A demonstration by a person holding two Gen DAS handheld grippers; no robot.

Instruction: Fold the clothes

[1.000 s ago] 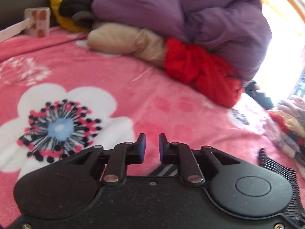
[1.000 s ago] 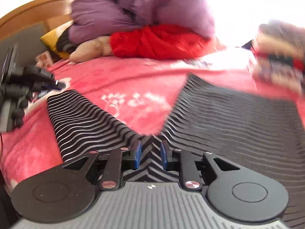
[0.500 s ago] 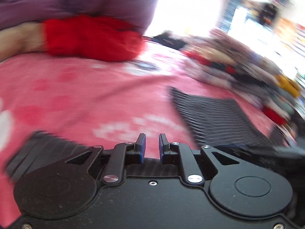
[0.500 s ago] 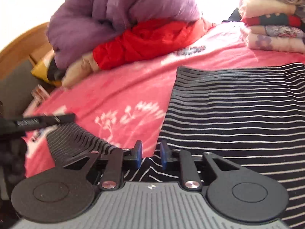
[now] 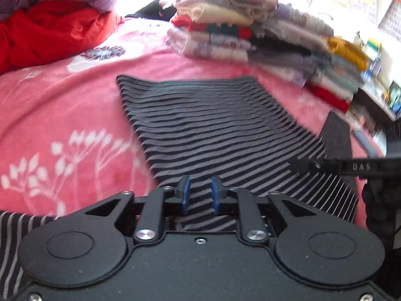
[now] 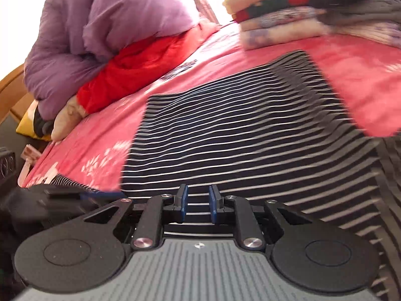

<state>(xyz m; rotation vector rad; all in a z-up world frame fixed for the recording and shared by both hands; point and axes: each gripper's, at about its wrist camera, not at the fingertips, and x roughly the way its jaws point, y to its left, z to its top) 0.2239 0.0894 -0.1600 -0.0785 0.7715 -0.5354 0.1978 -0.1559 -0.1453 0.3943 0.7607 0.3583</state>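
Two wrist cameras, both low over the bed, looking forward along their own fingers.

The left view skims close above the striped garment [image 5: 220, 125] toward the stack of folded clothes [image 5: 240, 32]; the right view sits just as near, tilted, facing the purple duvet [image 6: 112, 25]. Both share the garment, the stack, the red bundle [image 5: 45, 32] and the pink blanket [image 5: 62, 115].

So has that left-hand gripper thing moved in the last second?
Yes. The left gripper swung right: the red garment slid to the left edge, and the folded stack came into view.
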